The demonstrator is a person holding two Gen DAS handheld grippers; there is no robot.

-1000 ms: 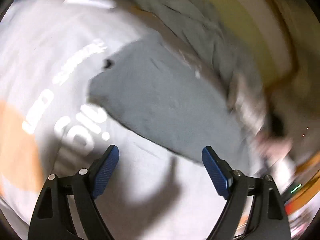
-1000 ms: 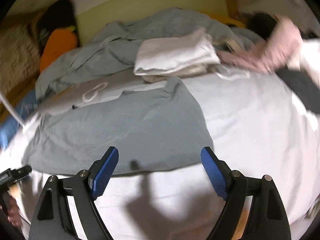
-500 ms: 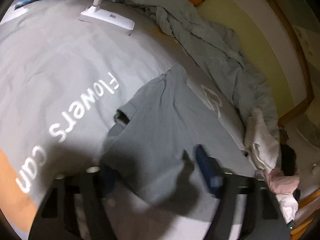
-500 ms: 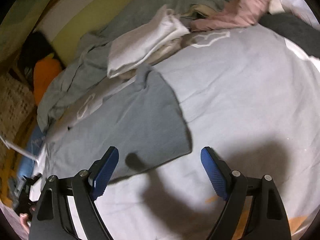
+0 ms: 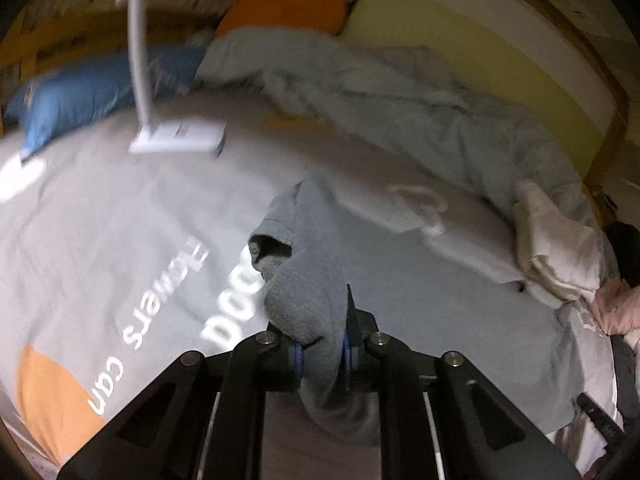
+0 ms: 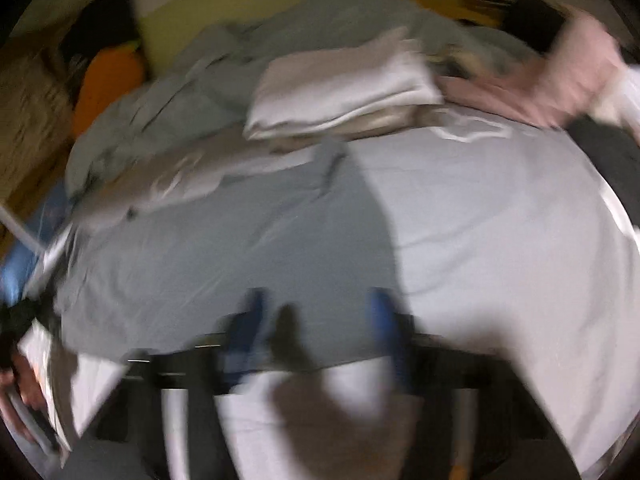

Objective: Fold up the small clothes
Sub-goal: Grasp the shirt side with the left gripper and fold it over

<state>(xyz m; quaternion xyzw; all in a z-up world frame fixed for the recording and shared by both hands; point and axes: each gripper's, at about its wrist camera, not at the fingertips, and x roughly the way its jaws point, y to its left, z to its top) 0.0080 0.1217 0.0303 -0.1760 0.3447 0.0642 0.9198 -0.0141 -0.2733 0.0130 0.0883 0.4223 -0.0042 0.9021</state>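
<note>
A small grey T-shirt (image 5: pixel 308 280) lies on the grey bed cover (image 5: pixel 100 220). My left gripper (image 5: pixel 322 354) is shut on the shirt's near edge, which bunches up between the blue pads and rises off the bed. In the right wrist view the same shirt (image 6: pixel 224 256) is spread flat. My right gripper (image 6: pixel 316 320) is blurred by motion, with its blue pads (image 6: pixel 250 320) apart over the shirt's near hem. I cannot tell whether the pads touch the cloth.
A stack of folded white clothes (image 6: pixel 340 84) lies behind the shirt, with pink clothing (image 6: pixel 560 84) to its right. A crumpled grey duvet (image 5: pixel 420 100), a blue pillow (image 5: pixel 80 96), an orange cushion (image 5: pixel 288 0) and a white lamp base (image 5: pixel 180 136) are further back.
My left gripper closed on the shirt's edge and lifted it into a bunch. My right gripper moved down to the shirt's near hem and its pads came closer together.
</note>
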